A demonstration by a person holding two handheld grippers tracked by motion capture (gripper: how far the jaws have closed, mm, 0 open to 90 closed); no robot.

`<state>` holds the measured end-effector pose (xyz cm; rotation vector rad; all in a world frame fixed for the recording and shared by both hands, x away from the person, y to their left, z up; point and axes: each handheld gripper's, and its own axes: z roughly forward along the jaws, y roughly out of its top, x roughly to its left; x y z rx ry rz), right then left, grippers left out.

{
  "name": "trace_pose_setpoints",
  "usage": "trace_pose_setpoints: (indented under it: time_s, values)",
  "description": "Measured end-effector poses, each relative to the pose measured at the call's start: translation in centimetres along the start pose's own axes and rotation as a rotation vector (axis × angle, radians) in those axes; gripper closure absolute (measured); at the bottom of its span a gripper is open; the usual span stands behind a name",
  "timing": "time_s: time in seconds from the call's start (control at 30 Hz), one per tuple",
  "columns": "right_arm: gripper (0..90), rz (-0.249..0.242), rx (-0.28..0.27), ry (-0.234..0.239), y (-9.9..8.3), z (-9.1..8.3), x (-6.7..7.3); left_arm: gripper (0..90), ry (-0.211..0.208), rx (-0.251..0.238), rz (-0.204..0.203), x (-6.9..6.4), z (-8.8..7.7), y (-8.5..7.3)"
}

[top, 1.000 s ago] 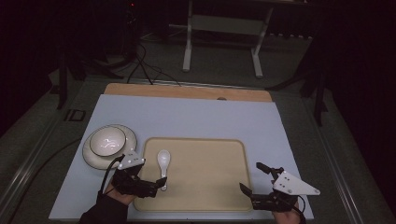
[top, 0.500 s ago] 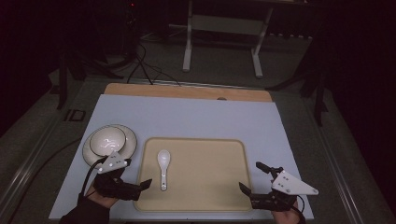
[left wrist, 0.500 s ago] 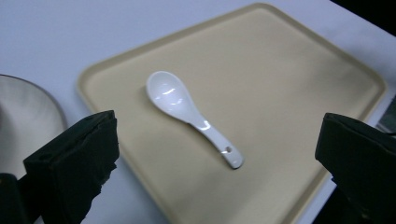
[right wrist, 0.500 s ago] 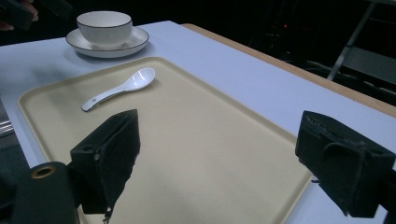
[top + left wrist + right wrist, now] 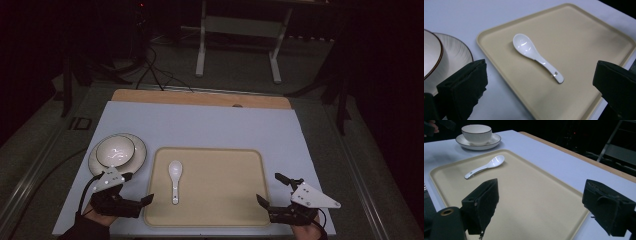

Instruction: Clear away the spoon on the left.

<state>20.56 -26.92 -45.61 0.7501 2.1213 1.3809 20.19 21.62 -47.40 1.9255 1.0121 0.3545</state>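
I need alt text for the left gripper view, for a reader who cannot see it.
A white ceramic spoon lies alone on a beige tray, bowl end toward the upper left. The left gripper frames it with open black jaws; a white bowl on its saucer sits at the left edge.

A laboratory recording station is indicated. A pale blue mat (image 5: 210,127) is laid over a wooden tabletop (image 5: 200,97) on a grey floor. Black cables (image 5: 150,70) and a white metal stand (image 5: 237,42) are seen behind it, in darkened surroundings.
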Motion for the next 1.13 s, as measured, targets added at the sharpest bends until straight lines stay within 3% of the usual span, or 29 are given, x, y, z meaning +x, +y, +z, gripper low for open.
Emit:
trace_pose_setpoints:
  time_s: [0.17, 0.73, 0.9, 1.13]
  values:
    - [13.9, -0.001, 0.001, 0.009, 0.0, 0.1, 0.0, 0.1, -0.009, 0.001, -0.015, 0.4, -0.2, -0.7]
    - [13.9, 0.028, 0.021, 0.035, -0.4, 0.2, -0.3, 0.1, -0.013, 0.002, 0.012, 0.8, 0.2, -1.9]
    - [13.9, 0.032, 0.021, 0.043, -0.4, 0.2, -0.3, 0.1, -0.025, -0.001, -0.016, 1.2, 0.3, -2.1]
    - [13.9, 0.047, 0.027, 0.04, -0.5, 0.2, -0.5, 0.1, -0.021, 0.011, -0.025, 1.3, 0.5, -2.2]
